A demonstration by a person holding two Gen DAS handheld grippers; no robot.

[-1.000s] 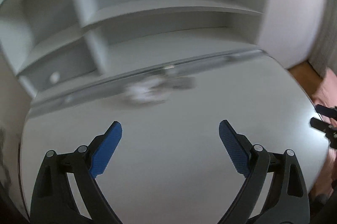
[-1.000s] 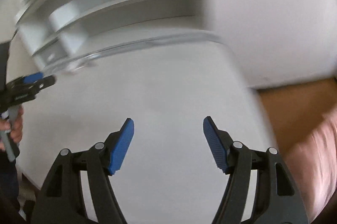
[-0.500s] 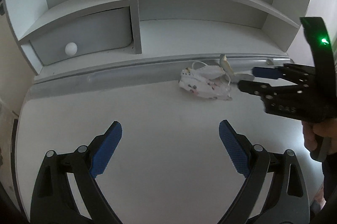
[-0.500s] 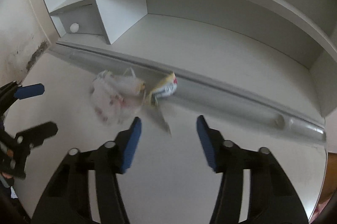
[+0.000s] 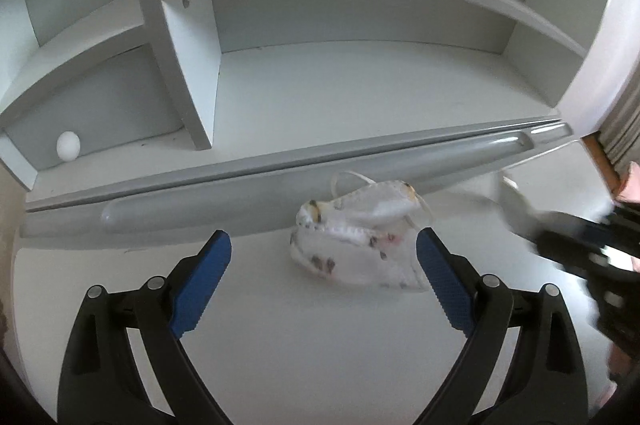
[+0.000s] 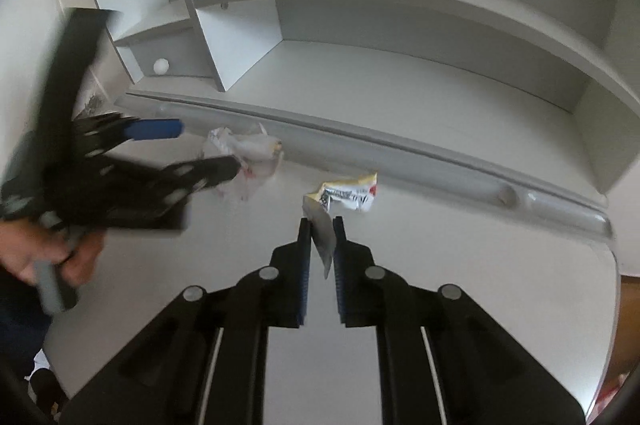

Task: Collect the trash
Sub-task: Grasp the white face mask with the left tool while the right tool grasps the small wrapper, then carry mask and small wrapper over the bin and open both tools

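White shelving (image 5: 360,73) is backing a pale surface (image 5: 320,345). Right tool (image 6: 321,225) is pinching the snack wrapper (image 6: 348,197), apparently collecting it first. Left tool (image 5: 323,253) is gaping wide around the stained face mask (image 5: 356,245), not yet gripping; both pieces remain uncollected.

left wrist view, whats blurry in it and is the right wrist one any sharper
Left wrist view: the face mask and shelf unit are sharp; the right gripper at the right edge is motion-smeared. Right wrist view: its own closed fingers and the wrapper are crisp, while the left gripper is streaked. Both views bow straight shelves.
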